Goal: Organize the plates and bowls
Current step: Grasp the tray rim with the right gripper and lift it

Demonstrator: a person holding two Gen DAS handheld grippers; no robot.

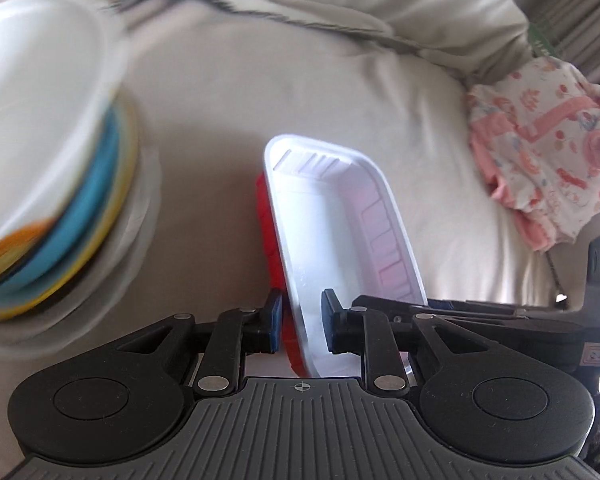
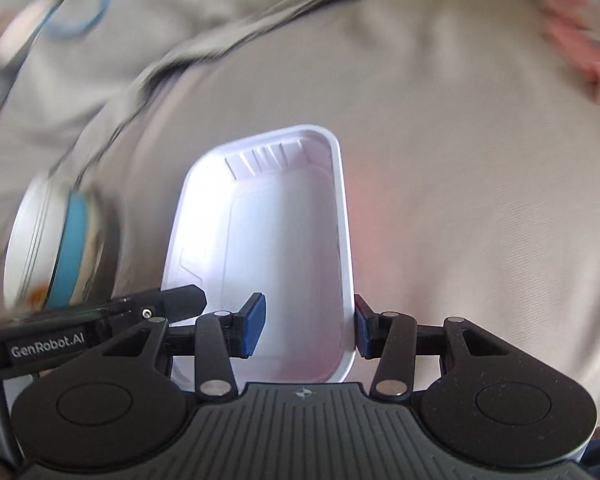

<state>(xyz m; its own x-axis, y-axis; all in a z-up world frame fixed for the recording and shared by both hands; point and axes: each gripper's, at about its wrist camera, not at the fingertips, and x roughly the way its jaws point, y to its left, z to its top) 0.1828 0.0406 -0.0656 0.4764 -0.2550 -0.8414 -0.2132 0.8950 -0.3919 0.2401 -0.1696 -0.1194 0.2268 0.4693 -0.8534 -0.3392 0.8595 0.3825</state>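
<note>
A white rectangular tray (image 1: 340,232) sits nested in a red tray (image 1: 266,216) on a beige sheet. My left gripper (image 1: 300,326) straddles the tray's left rim, jaws apart with a gap on both sides. My right gripper (image 2: 310,328) straddles the same white tray's (image 2: 276,240) right rim, one pad inside and one outside, jaws apart. A blurred stack of plates and bowls (image 1: 56,168), white on top with blue, yellow and orange rims below, stands to the left; it also shows in the right wrist view (image 2: 52,248).
A crumpled pink and white patterned cloth (image 1: 548,148) lies at the right on the beige sheet (image 1: 284,92). Folds of bedding rise at the back. The right gripper's body (image 1: 540,312) shows at the left view's right edge.
</note>
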